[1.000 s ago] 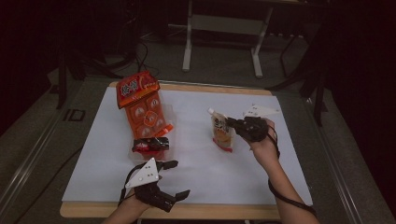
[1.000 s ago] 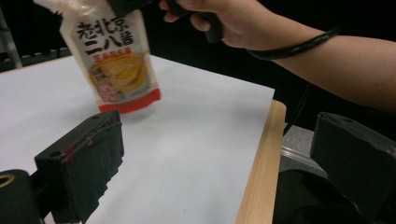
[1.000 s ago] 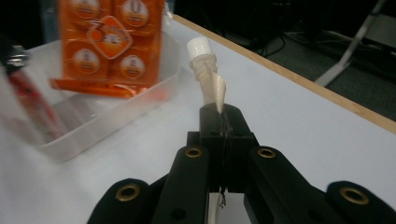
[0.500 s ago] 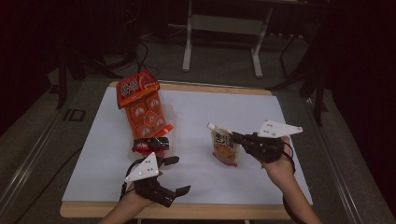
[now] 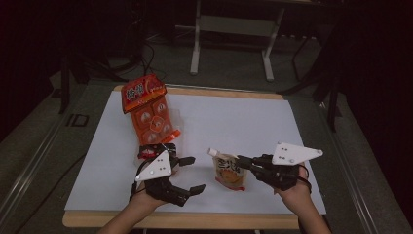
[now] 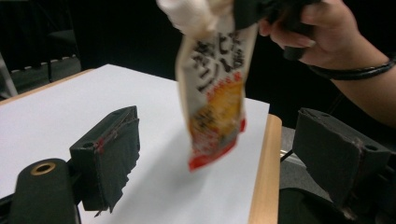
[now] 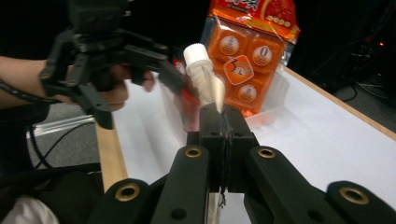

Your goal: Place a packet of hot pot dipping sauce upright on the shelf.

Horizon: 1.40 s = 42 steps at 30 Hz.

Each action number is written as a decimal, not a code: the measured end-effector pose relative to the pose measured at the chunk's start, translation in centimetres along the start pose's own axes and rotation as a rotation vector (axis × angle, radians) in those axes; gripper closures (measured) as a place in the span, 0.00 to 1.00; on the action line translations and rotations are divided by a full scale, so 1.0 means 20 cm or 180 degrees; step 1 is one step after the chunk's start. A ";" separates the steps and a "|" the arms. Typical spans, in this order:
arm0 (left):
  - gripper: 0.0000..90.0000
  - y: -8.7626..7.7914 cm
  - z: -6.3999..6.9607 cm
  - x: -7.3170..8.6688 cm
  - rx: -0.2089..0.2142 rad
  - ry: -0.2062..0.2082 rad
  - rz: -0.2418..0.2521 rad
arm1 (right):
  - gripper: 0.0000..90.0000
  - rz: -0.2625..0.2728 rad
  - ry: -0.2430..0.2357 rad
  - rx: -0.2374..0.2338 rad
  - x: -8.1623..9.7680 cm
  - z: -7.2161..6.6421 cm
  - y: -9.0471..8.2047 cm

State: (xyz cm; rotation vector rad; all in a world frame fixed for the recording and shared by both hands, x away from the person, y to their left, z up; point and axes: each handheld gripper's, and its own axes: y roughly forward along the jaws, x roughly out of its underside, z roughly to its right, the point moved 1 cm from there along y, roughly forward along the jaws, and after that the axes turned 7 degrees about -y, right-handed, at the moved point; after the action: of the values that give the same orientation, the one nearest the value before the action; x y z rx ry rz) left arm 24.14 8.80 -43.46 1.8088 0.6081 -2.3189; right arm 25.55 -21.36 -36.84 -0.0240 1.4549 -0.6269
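Note:
A small spouted pouch (image 5: 230, 171) with an orange and red print hangs over the near part of the white table top (image 5: 243, 122). My right gripper (image 5: 242, 161) is shut on its top edge, just below the white screw cap (image 7: 198, 55). In the right gripper view the pads (image 7: 219, 122) pinch the pouch's foil. My left gripper (image 5: 195, 173) is left of the pouch with its jaws apart. They have just been closing a little and do not touch the pouch (image 6: 215, 93), which dangles ahead of them. An orange multi-cup snack pack (image 5: 148, 111) lies at the back left.
The wooden table edge (image 5: 185, 220) runs along the near side under the white sheet. A metal stand (image 5: 231, 34) is on the floor behind the table. The snack pack (image 7: 247, 46) and the left gripper (image 7: 93, 51) lie ahead of my right gripper.
My right gripper has carried the pouch from the middle right toward the near edge and lifted it slightly. My left gripper has risen a little and its jaws have narrowed slightly.

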 end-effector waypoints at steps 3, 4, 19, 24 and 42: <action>0.27 0.02 -0.01 -0.03 0.0087 -0.0009 0.0038 | 0.99 0.0058 0.0012 -0.0077 -0.01 -0.02 0.00; 0.27 0.03 -0.01 -0.03 0.0065 0.0009 0.0040 | 0.99 0.0066 -0.0007 -0.0087 -0.01 -0.03 0.00; 0.62 0.13 -0.03 -0.14 0.0225 0.0060 0.0133 | 0.99 0.0119 -0.0086 -0.0169 -0.05 -0.08 0.01; 0.78 0.15 -0.03 -0.14 0.0332 0.0072 0.0025 | 0.99 0.0102 -0.0088 -0.0167 -0.05 -0.07 0.02; 0.99 0.15 -0.04 -0.20 0.0487 0.0197 -0.0142 | 0.91 0.0215 0.0024 -0.0124 -0.04 -0.03 0.01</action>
State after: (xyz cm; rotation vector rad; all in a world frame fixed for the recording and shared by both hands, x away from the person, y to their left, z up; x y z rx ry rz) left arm 26.97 5.92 -40.41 1.9584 0.4966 -2.4068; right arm 25.00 -20.60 -36.22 -0.0028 1.4690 -0.5442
